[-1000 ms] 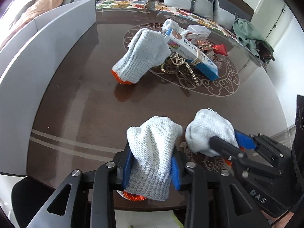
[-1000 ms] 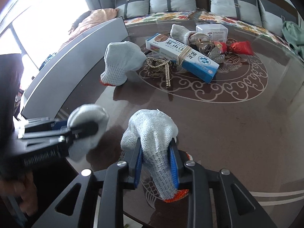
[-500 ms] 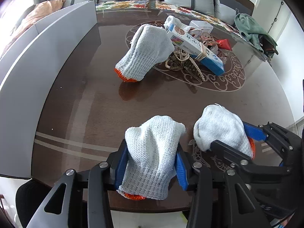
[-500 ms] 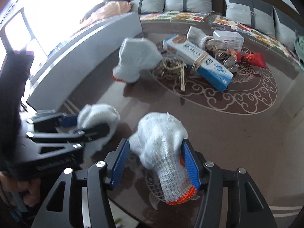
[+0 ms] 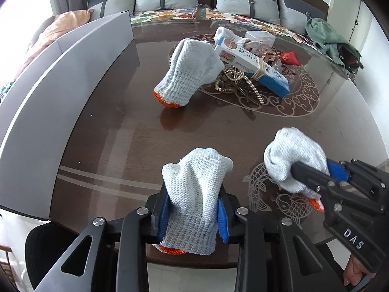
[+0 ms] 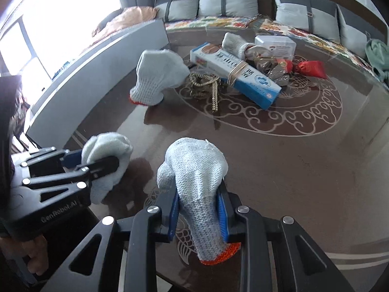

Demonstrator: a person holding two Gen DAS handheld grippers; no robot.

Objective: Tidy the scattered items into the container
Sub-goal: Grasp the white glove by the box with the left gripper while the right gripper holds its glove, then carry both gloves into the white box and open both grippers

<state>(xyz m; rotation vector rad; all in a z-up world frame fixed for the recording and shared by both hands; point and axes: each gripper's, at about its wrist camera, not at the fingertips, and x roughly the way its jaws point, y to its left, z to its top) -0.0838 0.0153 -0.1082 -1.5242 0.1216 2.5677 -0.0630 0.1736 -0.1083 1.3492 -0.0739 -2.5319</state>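
- Two grippers each pinch a white knit glove with an orange cuff, low in the frame over the dark glass-topped table (image 5: 116, 131).
- Left gripper (image 5: 193, 215): its jaws are closing on a glove (image 5: 194, 194) that stands between the blue pads, cuff hanging below at the bottom centre of the left wrist view.
- Right gripper (image 6: 198, 213): its jaws are closing narrowly on a second glove (image 6: 194, 180), cuff down, at the bottom centre of the right wrist view; the same gripper shows at lower right in the left view.
- A third glove (image 5: 189, 70) lies loose above the middle of the left view, touching a heap of gold chain (image 5: 239, 82).
- A blue-and-white box (image 5: 252, 68) bound with rubber bands lies at the upper centre beside the chain, with a red pouch (image 6: 312, 68) and a white plastic box (image 6: 276, 45) behind it.
- A grey container wall (image 5: 60, 85) runs along the left edge of the table.
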